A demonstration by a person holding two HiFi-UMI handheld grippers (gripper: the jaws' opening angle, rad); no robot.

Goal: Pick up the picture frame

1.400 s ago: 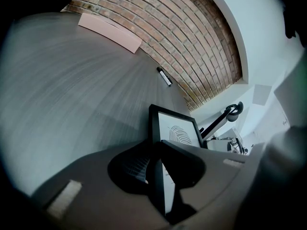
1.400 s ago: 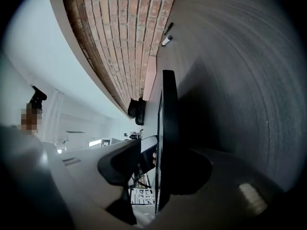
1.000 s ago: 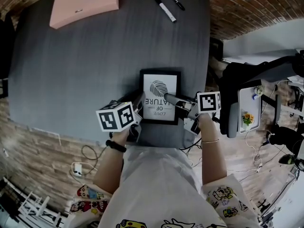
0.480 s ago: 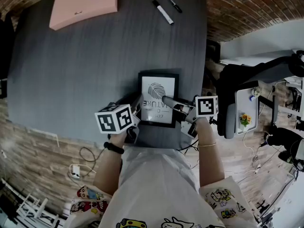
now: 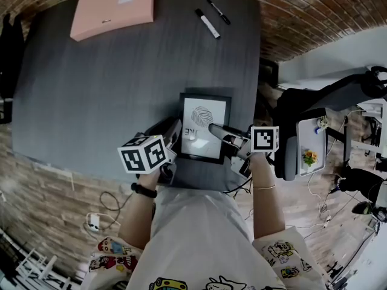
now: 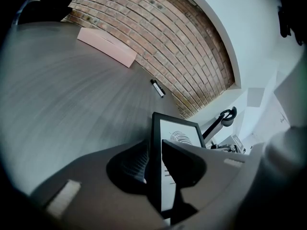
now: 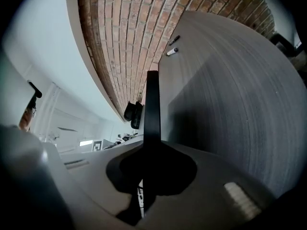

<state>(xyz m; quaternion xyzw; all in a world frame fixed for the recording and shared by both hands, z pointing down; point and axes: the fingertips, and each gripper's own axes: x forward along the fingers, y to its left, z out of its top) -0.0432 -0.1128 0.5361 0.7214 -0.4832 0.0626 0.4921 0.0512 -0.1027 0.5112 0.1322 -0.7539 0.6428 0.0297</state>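
Black rectangular picture frame (image 5: 204, 110) with a white print showing a fingerprint graphic sits near the near edge of the dark grey wood-grain table (image 5: 109, 89), in front of the person, held between both grippers. It is tilted, not flat, and casts a shadow on the tabletop in the right gripper view; can't tell if its near edge touches the table. Left gripper (image 5: 176, 132) is at the frame's left border. In the left gripper view the picture frame (image 6: 178, 131) border stands upright between the jaws of the left gripper (image 6: 154, 159): ribbed pad against the back, the other jaw over the front glass. These jaws have just been opening a bit, but the border is between them and both pads look pressed on it. Right gripper (image 5: 213, 127) reaches in from the frame's right side, one finger lying across the print. In the right gripper view the picture frame (image 7: 152, 104) shows edge-on as a thin black strip, and the right gripper (image 7: 152, 150) is clenched tight on it. Flat pink rectangular box (image 5: 112, 9) lies at the far left corner of the table, well apart from the frame. White-bodied marker pen with a black cap (image 5: 207, 23) and thin black pen (image 5: 218, 11) lie side by side near the far right edge. Red brick wall (image 6: 158, 28) is behind the table. Black office chair (image 5: 314, 101) stands off the table's right side.
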